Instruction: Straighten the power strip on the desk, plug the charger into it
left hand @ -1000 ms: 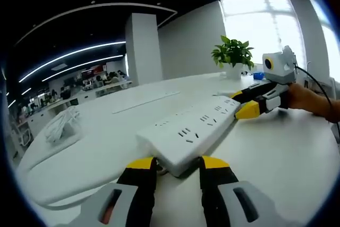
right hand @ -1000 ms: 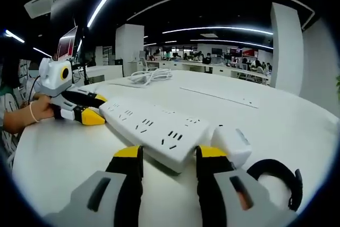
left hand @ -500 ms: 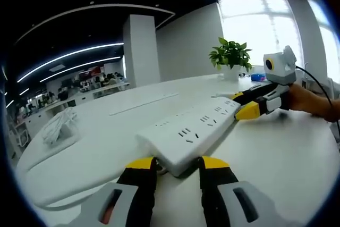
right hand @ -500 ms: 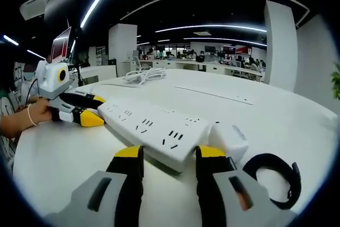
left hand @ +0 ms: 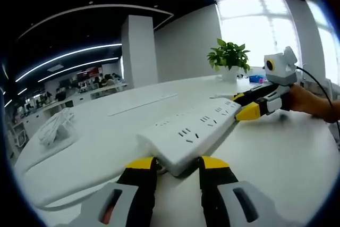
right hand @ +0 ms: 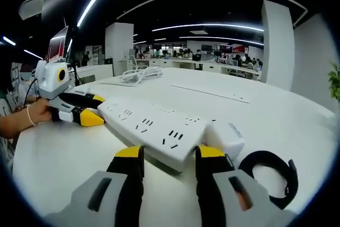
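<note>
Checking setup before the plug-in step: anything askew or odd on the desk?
Nothing damaged or spilled. The strip is held at both ends by the left gripper and right gripper. The charger lies unplugged beside it, its black cable looped.

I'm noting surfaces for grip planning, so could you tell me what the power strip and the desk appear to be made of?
The power strip looks like smooth white moulded plastic: rounded edges, faint sheen. The desk looks like a matte white laminate or painted top, with soft, diffuse reflections; its core cannot be told.
</note>
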`<state>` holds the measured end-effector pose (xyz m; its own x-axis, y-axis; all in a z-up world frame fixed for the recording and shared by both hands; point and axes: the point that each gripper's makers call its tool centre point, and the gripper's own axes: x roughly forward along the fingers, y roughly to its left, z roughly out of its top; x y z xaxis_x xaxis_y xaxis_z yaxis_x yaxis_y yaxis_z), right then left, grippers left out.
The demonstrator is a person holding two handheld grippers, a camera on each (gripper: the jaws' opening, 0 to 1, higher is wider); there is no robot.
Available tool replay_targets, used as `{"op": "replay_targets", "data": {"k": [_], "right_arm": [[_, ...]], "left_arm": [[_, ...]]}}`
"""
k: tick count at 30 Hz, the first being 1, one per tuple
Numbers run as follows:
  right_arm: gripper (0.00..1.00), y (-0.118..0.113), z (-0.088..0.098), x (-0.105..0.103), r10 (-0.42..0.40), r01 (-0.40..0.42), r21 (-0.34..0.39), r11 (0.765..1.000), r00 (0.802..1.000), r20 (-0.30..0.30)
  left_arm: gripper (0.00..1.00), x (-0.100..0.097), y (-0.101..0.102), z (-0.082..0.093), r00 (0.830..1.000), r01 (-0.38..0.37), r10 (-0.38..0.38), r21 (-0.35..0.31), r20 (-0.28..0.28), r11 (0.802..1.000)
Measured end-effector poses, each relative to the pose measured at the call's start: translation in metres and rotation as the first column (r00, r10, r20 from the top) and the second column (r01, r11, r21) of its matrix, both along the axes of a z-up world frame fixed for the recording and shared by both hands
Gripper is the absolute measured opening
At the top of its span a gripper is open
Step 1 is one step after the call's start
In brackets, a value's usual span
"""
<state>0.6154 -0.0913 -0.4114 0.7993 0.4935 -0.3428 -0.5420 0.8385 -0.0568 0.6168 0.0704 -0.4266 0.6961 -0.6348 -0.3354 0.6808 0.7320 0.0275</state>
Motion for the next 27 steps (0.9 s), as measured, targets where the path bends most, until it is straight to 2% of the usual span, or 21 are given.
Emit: {"op": "replay_targets", "data": {"k": [27], "right_arm": [[0.36,-0.0072,-0.0008,-0.0038,-0.022,0.022,-0.023,0.999,1.0,-0.007]], "left_arm": [[0.31,0.0002,-0.0064,0.0,1.0,0.019,-0.019,0.0,0.001,1.0]]}}
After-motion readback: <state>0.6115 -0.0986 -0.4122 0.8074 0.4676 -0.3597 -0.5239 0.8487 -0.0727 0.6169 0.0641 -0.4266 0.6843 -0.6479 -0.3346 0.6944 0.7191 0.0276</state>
